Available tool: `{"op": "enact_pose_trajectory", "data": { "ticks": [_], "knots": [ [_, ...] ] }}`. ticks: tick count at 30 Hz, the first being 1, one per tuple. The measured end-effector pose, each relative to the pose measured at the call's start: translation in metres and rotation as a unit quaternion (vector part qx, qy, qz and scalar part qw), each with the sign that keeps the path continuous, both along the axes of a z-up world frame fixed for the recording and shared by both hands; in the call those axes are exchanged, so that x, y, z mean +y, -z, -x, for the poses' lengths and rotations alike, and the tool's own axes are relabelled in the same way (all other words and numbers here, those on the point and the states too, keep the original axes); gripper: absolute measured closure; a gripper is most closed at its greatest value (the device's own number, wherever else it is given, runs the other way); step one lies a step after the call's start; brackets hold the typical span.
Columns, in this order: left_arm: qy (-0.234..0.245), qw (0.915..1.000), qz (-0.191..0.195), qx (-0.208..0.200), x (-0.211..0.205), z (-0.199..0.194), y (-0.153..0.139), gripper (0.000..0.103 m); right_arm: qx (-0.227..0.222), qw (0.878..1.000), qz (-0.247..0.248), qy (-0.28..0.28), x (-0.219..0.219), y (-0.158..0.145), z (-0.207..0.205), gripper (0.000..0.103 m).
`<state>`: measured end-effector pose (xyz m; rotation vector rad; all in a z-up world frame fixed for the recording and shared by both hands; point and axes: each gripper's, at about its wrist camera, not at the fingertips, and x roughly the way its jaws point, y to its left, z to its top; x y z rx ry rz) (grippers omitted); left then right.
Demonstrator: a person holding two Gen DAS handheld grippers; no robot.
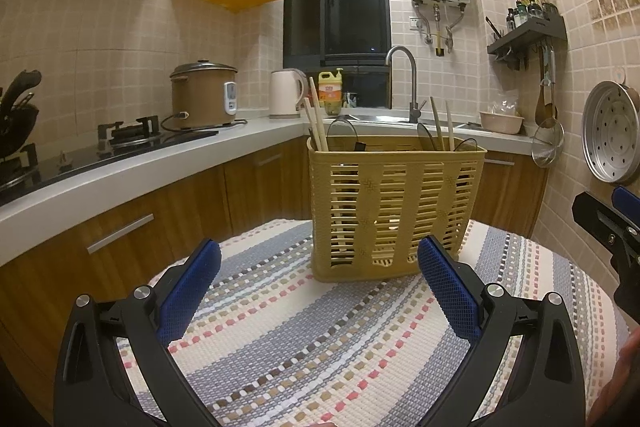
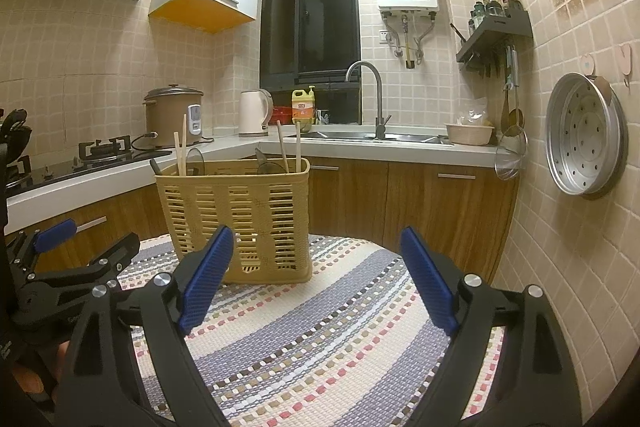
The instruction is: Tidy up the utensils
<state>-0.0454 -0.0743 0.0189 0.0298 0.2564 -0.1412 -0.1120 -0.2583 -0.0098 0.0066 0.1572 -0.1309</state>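
- Basket (image 1: 394, 203) of yellow slotted plastic stands upright on the striped woven mat (image 1: 304, 339) that covers the desk, ahead of both tools — judged light, fairly stiff, with thin walls that may flex under a hard squeeze.
- Chopsticks (image 1: 316, 121), light wooden sticks, lean in the basket's left end; a second pair (image 1: 440, 125) stands toward its right end. Judged rigid, smooth, and prone to roll or slip; grip mid-shaft, across the grain.
- Dark, rounded utensil heads (image 1: 342, 133) show above the rim; their type cannot be told. Take these by the handle, not the head.
- Left tongs (image 1: 318, 277): spread wide, nothing between them.
- Right tongs (image 2: 316, 267): spread wide, empty.
- Mat surface is textured — judged unlikely to let the basket slide.
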Motion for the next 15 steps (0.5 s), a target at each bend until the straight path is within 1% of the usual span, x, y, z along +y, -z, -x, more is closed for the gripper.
{"op": "enact_pose_trajectory", "data": {
  "ticks": [15],
  "knots": [
    [0.000, 1.0000, -0.002, -0.001, -0.0010, 0.0006, 0.0003, 0.008, 0.003, 1.000, 0.004, -0.004, -0.0017, 0.0008, -0.0015, 0.022]
  ]
}}
